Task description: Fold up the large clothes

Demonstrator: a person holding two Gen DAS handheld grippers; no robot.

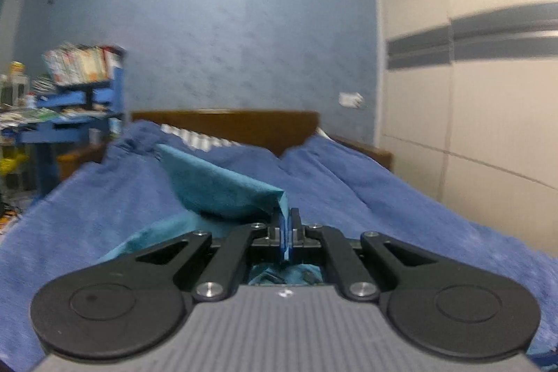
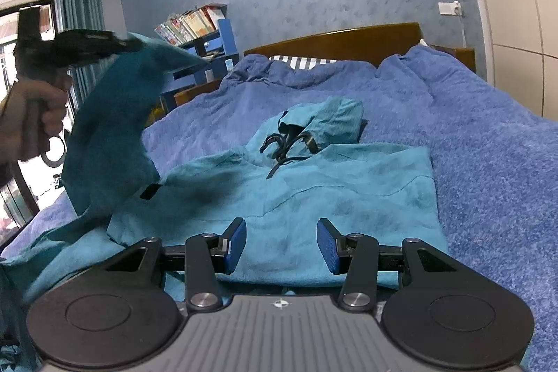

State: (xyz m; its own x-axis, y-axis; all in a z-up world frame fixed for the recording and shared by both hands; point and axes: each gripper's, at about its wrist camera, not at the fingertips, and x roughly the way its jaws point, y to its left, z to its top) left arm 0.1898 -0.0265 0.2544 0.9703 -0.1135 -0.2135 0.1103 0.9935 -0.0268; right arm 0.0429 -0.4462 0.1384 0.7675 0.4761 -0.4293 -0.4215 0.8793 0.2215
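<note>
1. The teal hoodie (image 2: 314, 194) lies on the blue blanket (image 2: 488, 162) of the bed, front side up, with its hood (image 2: 334, 121) toward the wooden headboard (image 2: 334, 40). One sleeve (image 2: 108, 128) is lifted high at the left, and the picture is blurred there. If the sleeve swings too fast, it can land crooked or bunched on the body of the garment.

2. The left gripper (image 1: 286, 229) has its fingers closed on the sleeve's edge; only a thin fold of cloth shows between the pads. Such a small bite can slip out during the swing, and the sleeve then drops short of the fold line.

3. The right gripper (image 2: 280, 244) hangs just above the hem with its fingers apart and nothing between them. Nothing pins the body, so I judge that the pull of the sleeve can drag the whole hoodie sideways and wrinkle it.

4. The black drawstrings (image 2: 282, 145) lie loose below the hood. A sleeve laid over them can leave a lump in the fold.

5. The blanket is soft and uneven, so a clean crease is hard to keep.
</note>
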